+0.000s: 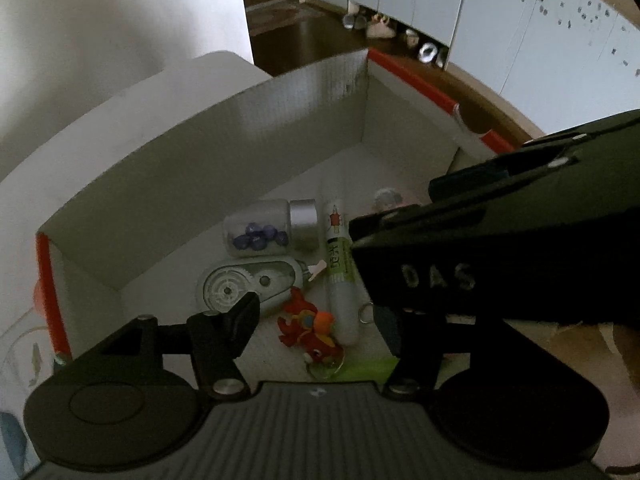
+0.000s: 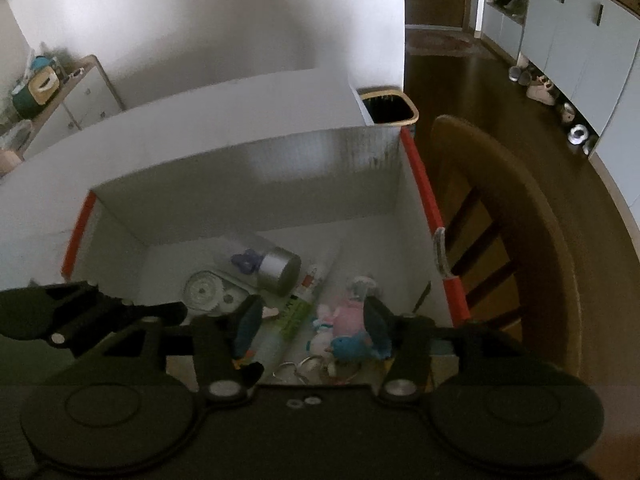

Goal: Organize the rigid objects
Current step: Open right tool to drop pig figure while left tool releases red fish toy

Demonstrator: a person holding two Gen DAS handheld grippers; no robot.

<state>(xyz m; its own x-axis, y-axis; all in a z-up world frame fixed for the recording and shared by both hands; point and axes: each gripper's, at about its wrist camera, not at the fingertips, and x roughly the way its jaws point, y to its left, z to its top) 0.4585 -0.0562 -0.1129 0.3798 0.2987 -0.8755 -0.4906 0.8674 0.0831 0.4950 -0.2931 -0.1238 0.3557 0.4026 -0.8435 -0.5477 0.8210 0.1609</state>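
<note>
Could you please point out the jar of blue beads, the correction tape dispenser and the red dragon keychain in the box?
jar of blue beads (image 1: 262, 232), left wrist view, clear body.
correction tape dispenser (image 1: 240, 286), left wrist view, round casing.
red dragon keychain (image 1: 306, 326), left wrist view, figure's body.

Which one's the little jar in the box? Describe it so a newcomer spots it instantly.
Start at the white box with orange edges on the white table. On its floor, toward the far wall, the small clear jar lies on its side, just beyond the round correction-tape dispenser and beside the white-and-green tube. It alone is see-through, with dark blue beads inside and a silver screw cap.
</note>
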